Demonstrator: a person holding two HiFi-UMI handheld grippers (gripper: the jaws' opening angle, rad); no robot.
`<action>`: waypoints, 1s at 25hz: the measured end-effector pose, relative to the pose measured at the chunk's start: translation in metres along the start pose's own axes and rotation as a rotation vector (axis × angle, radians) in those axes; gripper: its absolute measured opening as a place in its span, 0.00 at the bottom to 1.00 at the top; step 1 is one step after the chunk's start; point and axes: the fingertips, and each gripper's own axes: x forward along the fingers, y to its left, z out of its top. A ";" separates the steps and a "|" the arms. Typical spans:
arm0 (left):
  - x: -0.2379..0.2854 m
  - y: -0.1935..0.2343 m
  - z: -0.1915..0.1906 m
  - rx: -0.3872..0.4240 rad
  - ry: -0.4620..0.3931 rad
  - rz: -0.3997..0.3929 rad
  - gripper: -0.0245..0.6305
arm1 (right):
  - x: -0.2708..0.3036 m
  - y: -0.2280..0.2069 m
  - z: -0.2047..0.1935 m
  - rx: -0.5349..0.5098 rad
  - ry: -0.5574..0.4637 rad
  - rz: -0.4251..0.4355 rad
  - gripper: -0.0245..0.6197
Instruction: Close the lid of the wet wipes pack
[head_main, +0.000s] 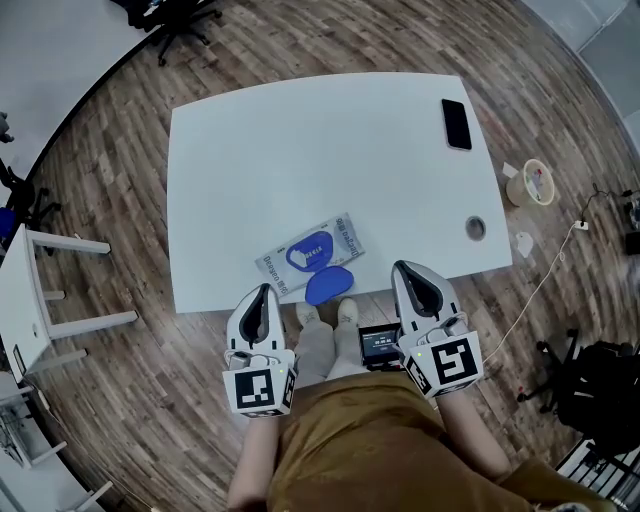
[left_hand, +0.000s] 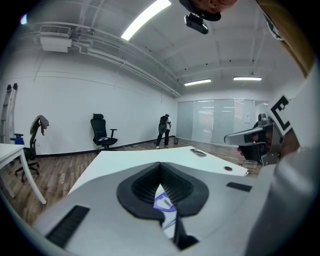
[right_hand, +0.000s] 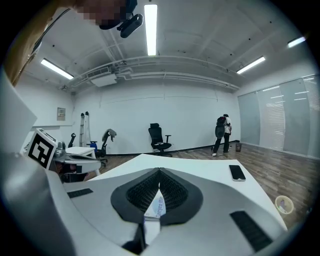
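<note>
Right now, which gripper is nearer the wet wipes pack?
Left. Left gripper: just short of the wet wipes pack, at its left end. Right gripper: farther, off its right end.

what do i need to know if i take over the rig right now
Left gripper: jaws together, empty, held short of the table.
Right gripper: the same, jaws together and empty.
The wet wipes pack lies flat by the table's near edge, ahead of and between the two grippers. Its blue lid is flipped open toward the person.
Done: nothing yet; neither gripper touches the pack.
Left: reach in, fold the lid back over the opening and press it shut.
</note>
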 end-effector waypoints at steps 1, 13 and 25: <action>0.001 0.002 -0.003 0.003 0.008 -0.002 0.04 | 0.001 0.003 -0.002 0.002 0.006 0.002 0.05; 0.007 0.005 -0.047 -0.005 0.104 -0.043 0.04 | 0.023 0.016 -0.048 -0.003 0.122 0.020 0.05; 0.015 -0.011 -0.079 0.022 0.169 -0.095 0.04 | 0.030 0.020 -0.069 0.006 0.163 0.029 0.05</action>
